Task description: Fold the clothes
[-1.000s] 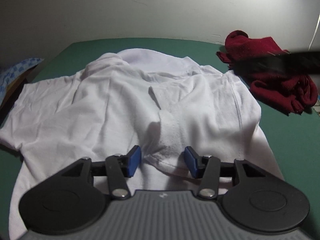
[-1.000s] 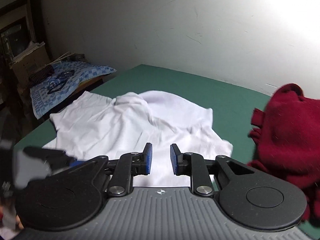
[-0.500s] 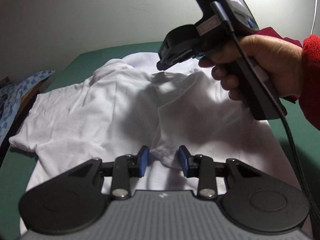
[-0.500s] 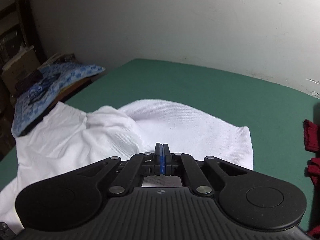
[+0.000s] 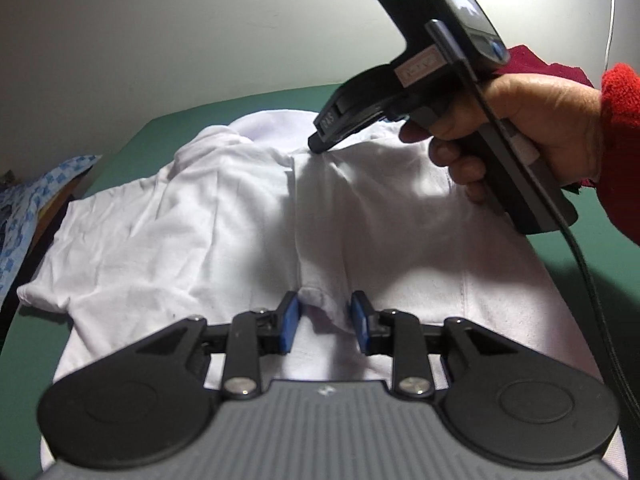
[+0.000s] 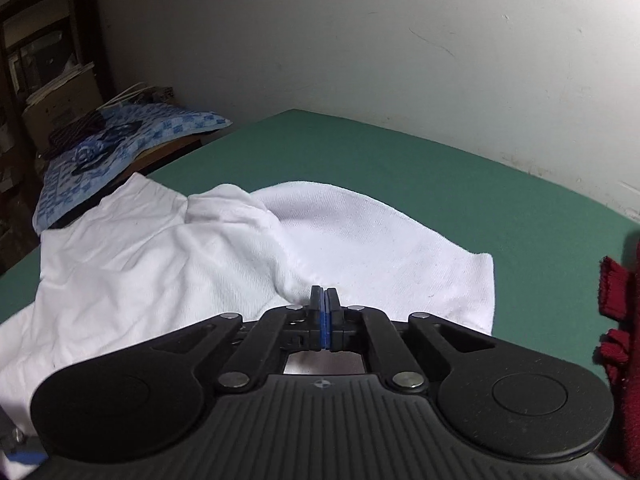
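A white shirt (image 5: 224,220) lay spread on the green table (image 6: 420,176). The left gripper (image 5: 324,322) stood spread around a near fold; farther right, the right gripper (image 6: 324,300) pinched the shirt's far ridge, pads together.

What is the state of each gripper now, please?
Left gripper: open, a ridge of the white T-shirt between its fingers.
Right gripper: shut, pinching the white T-shirt.
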